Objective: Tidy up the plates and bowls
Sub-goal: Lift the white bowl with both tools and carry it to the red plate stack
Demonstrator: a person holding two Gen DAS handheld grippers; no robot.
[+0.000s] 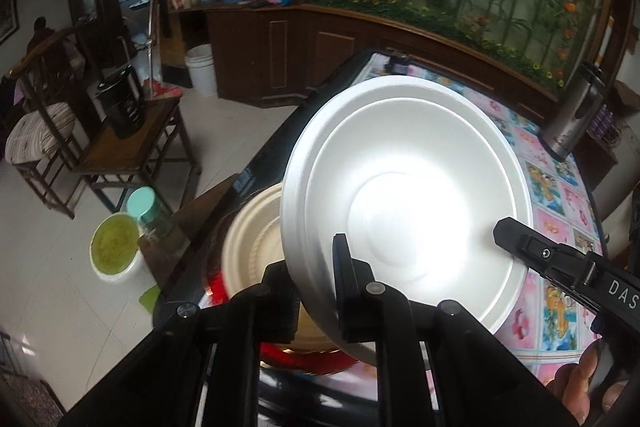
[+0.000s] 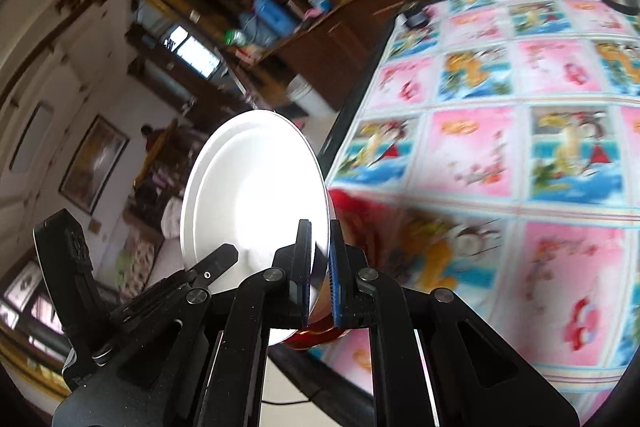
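White foam bowl (image 1: 404, 187) is up in the air, tilted over the table's (image 1: 560, 195) left edge, with both tongs clamped on its rim: left gripper (image 1: 316, 283) near side, right gripper (image 2: 320, 259) opposite. Beige bowl (image 1: 248, 247) sits below on something red (a plate? can't tell). Looks mid-task, with the stacking of these 2 left.
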